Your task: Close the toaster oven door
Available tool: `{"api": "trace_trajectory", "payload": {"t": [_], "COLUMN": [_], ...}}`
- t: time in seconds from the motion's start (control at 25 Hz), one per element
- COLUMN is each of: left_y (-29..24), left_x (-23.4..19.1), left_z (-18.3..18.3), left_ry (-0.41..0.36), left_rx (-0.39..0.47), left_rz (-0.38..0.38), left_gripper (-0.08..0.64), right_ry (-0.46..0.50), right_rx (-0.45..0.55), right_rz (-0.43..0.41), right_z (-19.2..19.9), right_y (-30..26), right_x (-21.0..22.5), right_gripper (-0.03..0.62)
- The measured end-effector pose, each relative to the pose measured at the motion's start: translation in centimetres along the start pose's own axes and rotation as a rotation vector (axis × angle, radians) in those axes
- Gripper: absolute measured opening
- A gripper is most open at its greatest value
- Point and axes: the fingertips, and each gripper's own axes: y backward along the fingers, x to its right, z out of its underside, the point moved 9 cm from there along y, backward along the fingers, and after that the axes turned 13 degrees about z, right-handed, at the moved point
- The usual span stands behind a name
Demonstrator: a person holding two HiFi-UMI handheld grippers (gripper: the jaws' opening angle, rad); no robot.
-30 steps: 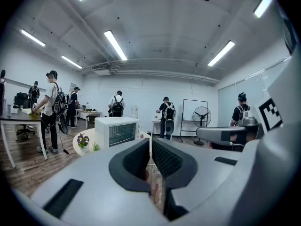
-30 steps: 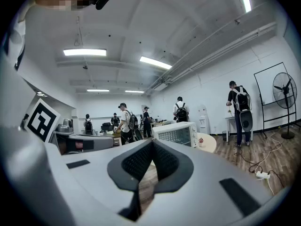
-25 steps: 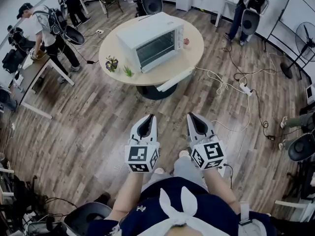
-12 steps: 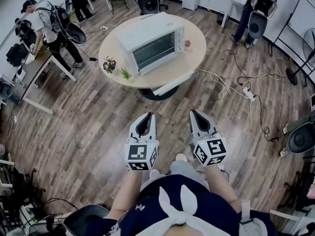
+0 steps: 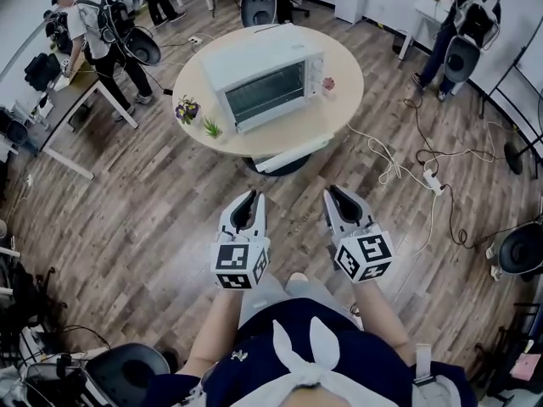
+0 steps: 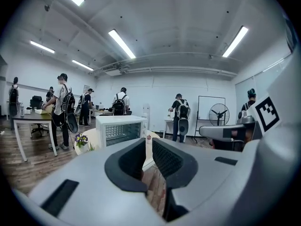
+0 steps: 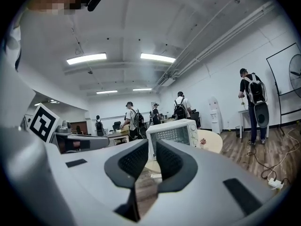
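Note:
A white toaster oven stands on the round wooden table, and its glass door looks upright against the front. It also shows far ahead as the oven in the left gripper view and the oven in the right gripper view. Both grippers hover side by side over the wood floor, well short of the table. My left gripper is shut and empty. My right gripper has its jaws opening, with nothing between them.
A small flower pot, a green plant and a pink item sit on the table. Cables and a power strip lie on the floor to the right. People with backpacks stand around, beside a desk at left.
The view has shifted slightly, so the table sits a bit more central. Both grippers have drifted a little forward together. The right jaws have parted slightly.

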Motion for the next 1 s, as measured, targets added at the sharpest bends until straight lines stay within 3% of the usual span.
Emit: {"api": "trace_trajectory", "payload": {"t": [0.12, 0.4, 0.76, 1.0], "left_y": [-0.6, -2.2, -5.3, -8.1], "left_x": [-0.1, -0.6, -4.1, -6.0], "left_z": [0.4, 2.5, 6.3, 9.1], "left_ry": [0.025, 0.076, 0.17, 0.215], "left_rx": [-0.024, -0.082, -0.181, -0.273], "left_rz": [-0.012, -0.01, -0.049, -0.03], "left_gripper": [0.057, 0.272, 0.285, 0.285], "right_ry": [-0.009, -0.018, -0.006, 0.014], "right_rx": [-0.022, -0.086, -0.186, -0.261], "right_rz": [-0.013, -0.023, -0.021, -0.028], "right_z": [0.4, 1.9, 4.1, 6.0], "right_y": [-0.7, -2.2, -6.3, -9.3], "right_x": [1.1, 3.0, 5.8, 8.5], "right_gripper": [0.085, 0.164, 0.198, 0.199]}}
